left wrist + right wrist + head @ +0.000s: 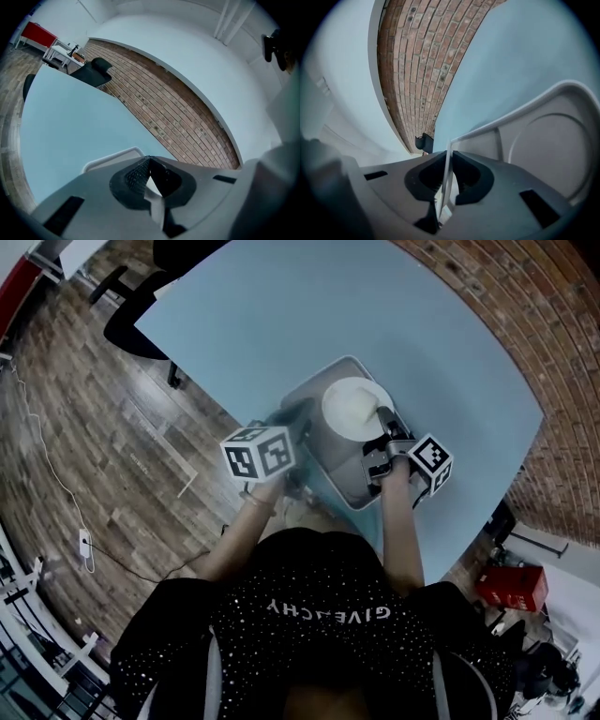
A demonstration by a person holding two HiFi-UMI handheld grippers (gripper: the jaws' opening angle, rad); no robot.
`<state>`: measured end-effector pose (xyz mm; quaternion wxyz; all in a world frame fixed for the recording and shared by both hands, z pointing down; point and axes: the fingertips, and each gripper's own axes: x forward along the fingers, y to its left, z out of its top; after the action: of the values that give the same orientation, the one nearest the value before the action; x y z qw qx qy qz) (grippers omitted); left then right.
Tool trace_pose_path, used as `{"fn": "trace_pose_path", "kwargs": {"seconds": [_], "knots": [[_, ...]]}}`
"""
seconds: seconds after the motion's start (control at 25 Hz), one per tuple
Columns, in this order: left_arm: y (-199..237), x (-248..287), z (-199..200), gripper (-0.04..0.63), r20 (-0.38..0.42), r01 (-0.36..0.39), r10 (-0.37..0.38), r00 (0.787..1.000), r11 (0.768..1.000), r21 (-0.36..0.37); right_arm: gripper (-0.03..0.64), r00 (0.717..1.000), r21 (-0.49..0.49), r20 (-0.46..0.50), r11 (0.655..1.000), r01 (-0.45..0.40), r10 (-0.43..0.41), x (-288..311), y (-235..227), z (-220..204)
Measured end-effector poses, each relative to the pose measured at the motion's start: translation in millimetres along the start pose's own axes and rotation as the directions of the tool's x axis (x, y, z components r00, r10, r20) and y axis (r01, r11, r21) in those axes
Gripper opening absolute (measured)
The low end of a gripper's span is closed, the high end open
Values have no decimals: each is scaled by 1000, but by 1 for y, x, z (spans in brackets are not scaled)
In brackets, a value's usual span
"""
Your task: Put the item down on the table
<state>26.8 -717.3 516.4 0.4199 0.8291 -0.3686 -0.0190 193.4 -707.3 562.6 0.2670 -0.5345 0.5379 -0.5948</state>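
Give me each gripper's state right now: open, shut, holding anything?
Left gripper: jaws shut on the rim of the grey plastic compartment tray.
Right gripper: jaws shut on the same tray's rim.

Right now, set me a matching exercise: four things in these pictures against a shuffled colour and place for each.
Things:
1 tray
2 plate
3 table
4 office chair

Descriptions:
a black, beside the table
b grey, rim clamped in the left gripper and right gripper
c light blue, under the tray
d white, on the tray

Pairs: 1-b, 2-d, 3-c, 4-a
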Motion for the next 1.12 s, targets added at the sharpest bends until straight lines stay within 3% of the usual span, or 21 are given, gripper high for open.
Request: {"fn": "trace_pose_path", "kwargs": {"seconds": [0.36, 0.48, 0.52, 0.64, 0.72, 0.8, 0.84, 0.88, 0.92, 0.96, 1.0, 1.04, 1.12], "knots": [[7, 12, -2, 11, -36, -22, 21, 999, 1000, -15, 32, 992, -130, -101, 990, 58, -71, 44, -5, -11], [7, 10, 0, 11, -31, -32, 32, 999, 999, -14, 42, 975, -229, -124, 962, 150, -182, 49, -11, -13], [7, 10, 1, 11, -31, -34, 34, 999, 999, -14, 64, 967, -274, -121, 943, 186, -226, 51, -13, -12], [7, 8, 4, 11, -29, -37, 37, 999, 999, -9, 284, 947, -429, -72, 866, 255, -314, 50, -10, -6], [8, 7, 8, 11, -23, -44, 43, 999, 999, -3, 328, 935, -549, 35, 775, 314, -354, 42, -3, 7], [7, 4, 12, 11, -14, -48, 48, 999, 999, 0, 330, 930, -635, 150, 689, 350, -335, 26, 9, 22], [6, 2, 14, 11, -10, -50, 50, 999, 999, 1, 327, 943, -650, 155, 689, 321, -294, 19, 17, 23], [5, 1, 15, 11, -5, -52, 52, 999, 999, 2, 327, 966, -639, 113, 727, 251, -234, 14, 25, 18], [5, 0, 15, 11, -2, -55, 55, 998, 998, 2, 318, 985, -589, 54, 791, 162, -162, 9, 33, 11], [5, 0, 15, 11, 0, -58, 58, 998, 998, 2, 228, 996, -501, 12, 861, 83, -89, 3, 38, 6], [5, 0, 14, 11, -2, -60, 60, 998, 998, 2, 52, 1000, -397, -2, 918, 21, -24, -2, 42, 4], [4, 1, 13, 11, -5, -59, 59, 998, 998, 2, 11, 1000, -300, -5, 953, -31, 31, -8, 46, 3], [0, 1, 10, 11, -11, -52, 53, 999, 999, 4, 11, 992, -169, -21, 978, -122, 120, -14, 55, -1]]}}
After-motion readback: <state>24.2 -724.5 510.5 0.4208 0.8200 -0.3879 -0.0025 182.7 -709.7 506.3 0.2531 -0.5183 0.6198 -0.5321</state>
